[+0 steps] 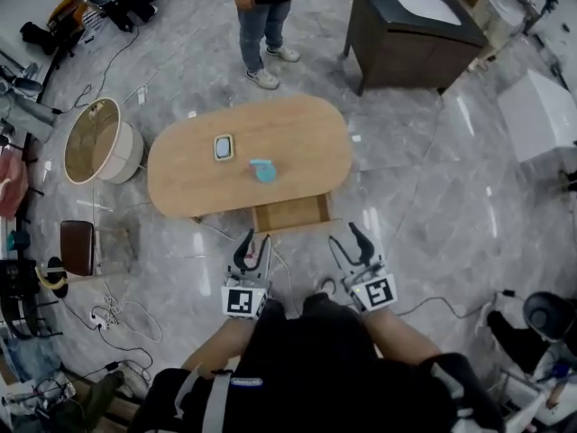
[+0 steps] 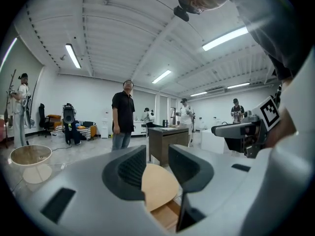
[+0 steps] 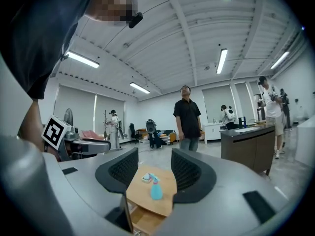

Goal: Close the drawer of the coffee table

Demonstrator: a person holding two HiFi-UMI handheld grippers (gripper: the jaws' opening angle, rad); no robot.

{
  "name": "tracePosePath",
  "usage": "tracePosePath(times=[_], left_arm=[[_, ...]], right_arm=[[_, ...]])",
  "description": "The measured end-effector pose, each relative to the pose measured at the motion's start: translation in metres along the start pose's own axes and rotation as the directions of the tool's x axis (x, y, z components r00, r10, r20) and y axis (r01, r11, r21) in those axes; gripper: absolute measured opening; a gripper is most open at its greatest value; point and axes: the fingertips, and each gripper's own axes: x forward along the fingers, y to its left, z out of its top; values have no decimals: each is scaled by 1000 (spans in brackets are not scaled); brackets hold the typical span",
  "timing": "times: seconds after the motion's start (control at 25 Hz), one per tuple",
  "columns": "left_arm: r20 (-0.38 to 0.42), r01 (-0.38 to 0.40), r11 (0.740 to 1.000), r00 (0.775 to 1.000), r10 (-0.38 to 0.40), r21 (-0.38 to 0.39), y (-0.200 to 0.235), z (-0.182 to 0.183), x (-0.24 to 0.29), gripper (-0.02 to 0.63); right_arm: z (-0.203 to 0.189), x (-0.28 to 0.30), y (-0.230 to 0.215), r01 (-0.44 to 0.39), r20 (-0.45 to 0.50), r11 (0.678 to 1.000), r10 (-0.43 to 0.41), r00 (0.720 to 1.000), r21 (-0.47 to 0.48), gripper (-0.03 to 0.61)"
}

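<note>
Reaching for the open drawer (image 1: 290,213), we are only starting. It sticks out below the tabletop (image 1: 306,133) in the middle of the frame. Our left tool (image 1: 257,239) and right tool (image 1: 345,236) are apart and empty. Next, we think, we push the drawer's front in.

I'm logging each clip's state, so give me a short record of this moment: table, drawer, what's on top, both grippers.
coffee table: oval, wooden, on a grey floor
drawer: pulled open on the near side; nothing seen inside
on top: blue spray bottle and small square item, apart from each other
left gripper: jaws apart, nothing between them, short of the drawer
right gripper: jaws apart, nothing between them, short of the drawer
bystander: stands beyond the table
</note>
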Motion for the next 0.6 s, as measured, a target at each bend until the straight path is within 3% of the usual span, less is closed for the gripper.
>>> tracePosePath(times=[0.2,0.4,0.6], left_arm=[[-63,3,1000,998,-3,-7,14,-63,7,123],[-114,3,1000,993,-4,-8,31,-151,18,123],[-141,41,999,989,-39,8,32,-225,30,123]], right_arm=[[-62,21,-6,31,-45,1000,-31,999,-2,209],[-144,43,2,35,-61,999,-35,998,-7,209],[-221,52,7,50,-113,998,-45,993,42,209]])
